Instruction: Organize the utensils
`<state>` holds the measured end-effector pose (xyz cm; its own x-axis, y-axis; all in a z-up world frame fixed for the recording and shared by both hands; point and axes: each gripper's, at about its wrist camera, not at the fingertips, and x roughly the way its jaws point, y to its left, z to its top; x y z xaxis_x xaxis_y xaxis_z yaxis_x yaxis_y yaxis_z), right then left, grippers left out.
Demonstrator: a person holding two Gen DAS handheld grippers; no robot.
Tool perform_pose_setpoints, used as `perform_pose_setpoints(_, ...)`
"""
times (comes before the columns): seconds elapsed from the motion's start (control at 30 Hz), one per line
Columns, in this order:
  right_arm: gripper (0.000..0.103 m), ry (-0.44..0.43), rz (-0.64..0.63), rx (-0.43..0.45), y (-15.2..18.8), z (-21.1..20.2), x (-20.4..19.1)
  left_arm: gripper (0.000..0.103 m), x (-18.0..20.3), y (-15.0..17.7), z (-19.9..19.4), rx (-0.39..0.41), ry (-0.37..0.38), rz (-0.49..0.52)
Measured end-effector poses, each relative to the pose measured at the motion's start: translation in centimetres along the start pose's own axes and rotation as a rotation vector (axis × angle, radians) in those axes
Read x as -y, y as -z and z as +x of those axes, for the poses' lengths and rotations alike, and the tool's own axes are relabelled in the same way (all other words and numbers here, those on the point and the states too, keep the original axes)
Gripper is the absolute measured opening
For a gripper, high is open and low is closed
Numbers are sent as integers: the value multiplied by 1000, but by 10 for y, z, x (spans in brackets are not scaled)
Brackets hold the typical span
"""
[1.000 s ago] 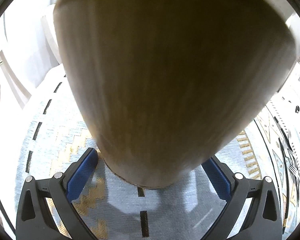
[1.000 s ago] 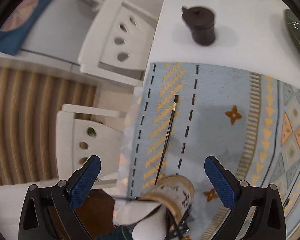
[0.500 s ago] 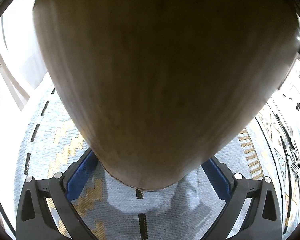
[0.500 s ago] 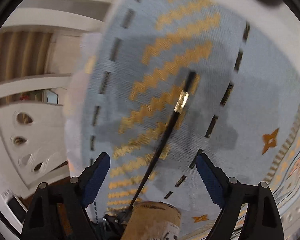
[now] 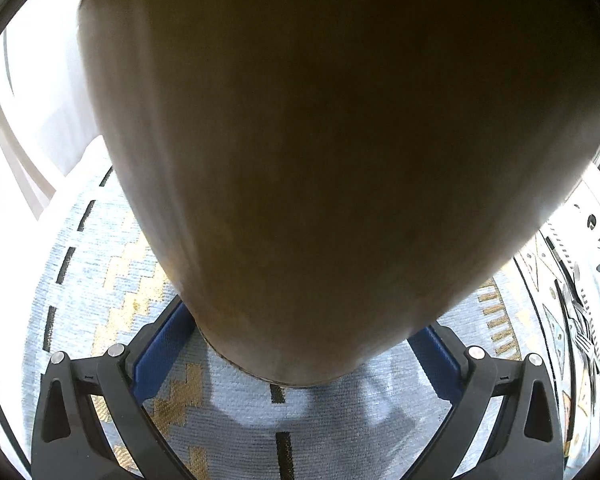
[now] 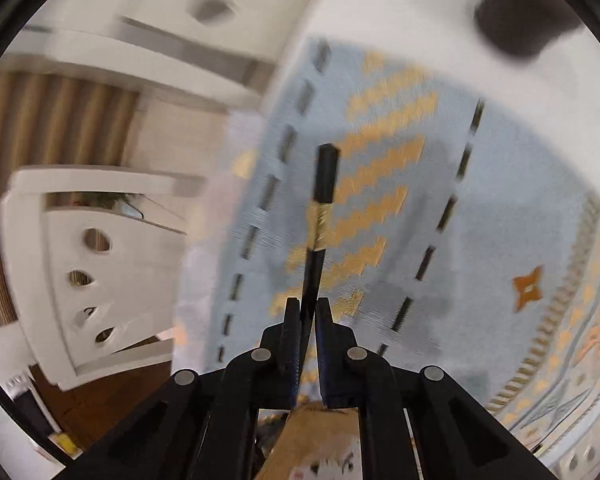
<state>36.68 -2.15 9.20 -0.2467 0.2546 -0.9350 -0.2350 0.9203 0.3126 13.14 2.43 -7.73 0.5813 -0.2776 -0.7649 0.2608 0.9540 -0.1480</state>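
right tongs (image 6: pixel 307 312) are pinched narrow on a thin black chopstick (image 6: pixel 320 216) w/ a gold band; its long axis runs straight out ahead of the tongs, far tip over the blue-and-gold patterned cloth (image 6: pixel 480 216) on the white table (image 6: pixel 400 12). left tongs (image 5: pixel 300 344) are clamped round the base of a tan wooden holder (image 5: pixel 320 140), which sits right under the right tongs, so i'd guess the stick goes in there next.

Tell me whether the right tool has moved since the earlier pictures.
Yes. The right tool has dropped toward the blue placemat and shut on the black chopstick, which now looms far larger against the mat's yellow zigzags.
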Motion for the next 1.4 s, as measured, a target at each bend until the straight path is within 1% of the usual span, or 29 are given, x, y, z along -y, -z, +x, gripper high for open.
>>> perform_pose_setpoints(0.1, 6, 81, -78, 145, 21, -53, -13, 101, -2, -6, -7, 1, -1, 0)
perform_pose_setpoints(0.17, 6, 105, -100, 251, 39, -81, -15, 101, -2, -6, -7, 1, -1, 0)
perform_pose_setpoints(0.23, 6, 112, -87, 341, 51, -103, -11, 101, -2, -7, -8, 1, -1, 0)
perform_pose_setpoints(0.33, 6, 76, -57, 479, 73, -132, -5, 102, -1, -7, -8, 1, -2, 1)
perform_pose_setpoints(0.37, 6, 41, -44, 531, 88, -145, -2, 102, -2, -6, -8, 1, -2, 1)
perform_pose_setpoints(0.4, 6, 16, -34, 566, 98, -149, -5, 102, -2, -6, -8, 1, -2, 1)
perform_pose_setpoints(0.47, 6, -26, -18, 653, 128, -171, -3, 102, -2, -7, -8, 1, -2, 1)
perform_pose_setpoints(0.57, 6, -28, -24, 765, 164, -191, -9, 102, -2, -7, -8, 1, -1, 1)
perform_pose_setpoints(0.6, 6, -11, -35, 810, 181, -198, -13, 102, -2, -7, -8, 1, -2, 1)
perform_pose_setpoints(0.67, 6, 14, -57, 862, 204, -206, -18, 102, -1, -7, -8, 0, -1, 1)
perform_pose_setpoints(0.77, 6, 36, -81, 884, 245, -211, -24, 102, -1, -7, -9, 1, -2, 1)
perform_pose_setpoints(0.87, 6, 52, -106, 862, 269, -202, -26, 102, -1, -7, -9, 1, -2, 1)
perform_pose_setpoints(0.97, 6, 104, -148, 797, 279, -183, -31, 102, -1, -7, -9, 1, -2, 1)
perform_pose_setpoints(1.03, 6, 101, -158, 740, 286, -167, -31, 102, -1, -7, -9, 0, -2, 1)
perform_pose_setpoints(1.07, 6, 92, -160, 729, 289, -161, -30, 102, -1, -7, -9, 0, -2, 2)
perform_pose_setpoints(1.27, 6, 57, -173, 757, 304, -152, -35, 102, 1, -7, -11, 1, -4, 3)
perform_pose_setpoints(1.3, 6, 64, -181, 764, 306, -150, -37, 102, 1, -7, -12, 0, -4, 3)
perform_pose_setpoints(1.37, 6, 123, -218, 808, 311, -144, -46, 102, 1, -7, -12, 0, -4, 4)
perform_pose_setpoints(1.4, 6, 132, -229, 816, 311, -142, -49, 102, 1, -7, -12, 0, -4, 4)
